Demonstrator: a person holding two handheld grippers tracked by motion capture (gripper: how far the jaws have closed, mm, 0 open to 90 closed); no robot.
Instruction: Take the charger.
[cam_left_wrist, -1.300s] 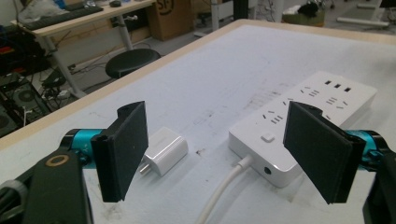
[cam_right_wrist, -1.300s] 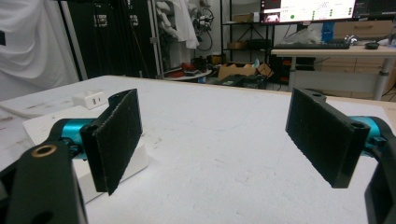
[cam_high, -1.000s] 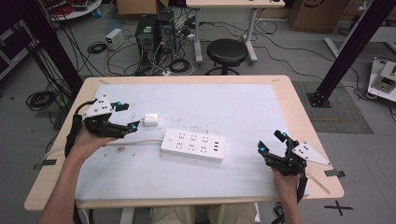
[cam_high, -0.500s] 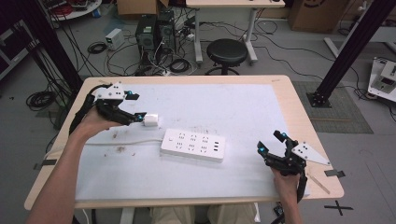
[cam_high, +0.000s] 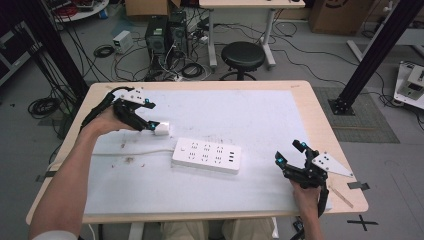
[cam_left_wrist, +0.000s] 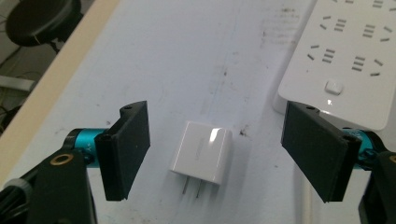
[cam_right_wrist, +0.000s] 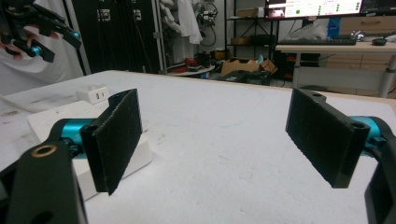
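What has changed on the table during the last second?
The left gripper moved forward over the white charger, jaws open on either side, not yet gripping. The charger, power strip and right gripper stayed in place.

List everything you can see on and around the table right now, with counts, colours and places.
charger plug: 1, white, on the mat left of the strip, between the left jaws, untouched
power strip: 1, white, mid-table, cord running left
mat: 1, white, covering the tabletop
table: 1, light wood
stool: 1, black, on the floor beyond the table
left gripper: 1, black, open, over the plug
right gripper: 1, black, open, near the table's right corner
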